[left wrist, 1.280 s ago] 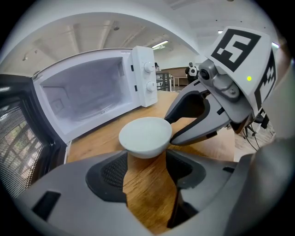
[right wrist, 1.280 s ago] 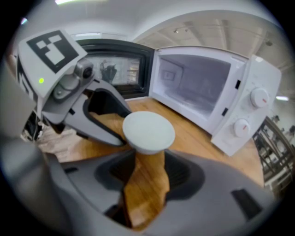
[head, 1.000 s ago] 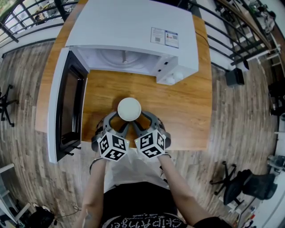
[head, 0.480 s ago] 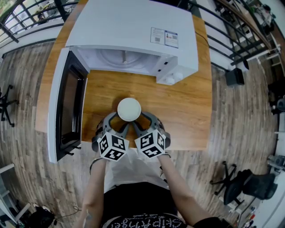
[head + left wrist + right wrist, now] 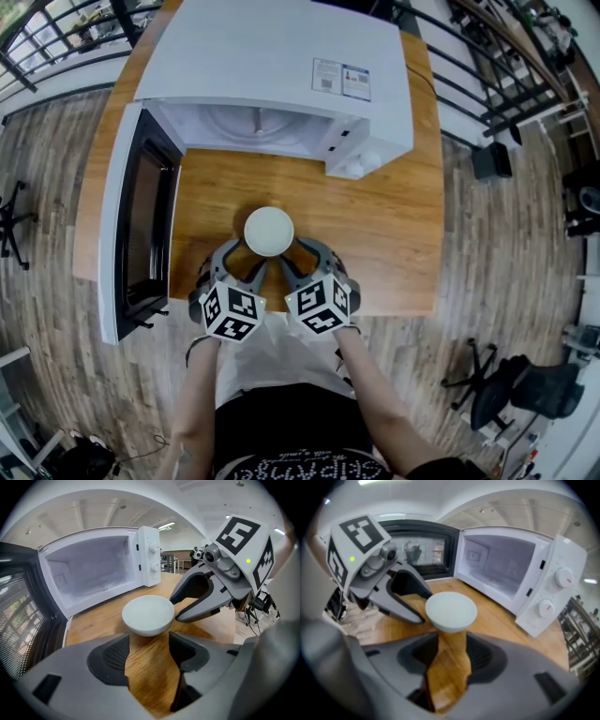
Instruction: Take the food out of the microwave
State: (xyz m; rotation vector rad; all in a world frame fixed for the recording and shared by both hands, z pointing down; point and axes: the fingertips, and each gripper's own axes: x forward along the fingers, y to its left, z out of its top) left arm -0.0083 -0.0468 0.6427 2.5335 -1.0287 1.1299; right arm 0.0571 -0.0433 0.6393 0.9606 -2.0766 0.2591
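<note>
A white bowl stands on the wooden table in front of the white microwave, whose door hangs open to the left. The microwave's cavity looks empty. My left gripper sits at the bowl's near left, open, with the bowl just past its fingertips. At the bowl's near right, my right gripper has its jaws closing slightly; the bowl lies just ahead of its tips, with only table between the pads. Neither gripper touches the bowl.
The table's near edge runs right under both grippers. The open door juts out along the table's left side. Wooden floor, railings and office chairs surround the table.
</note>
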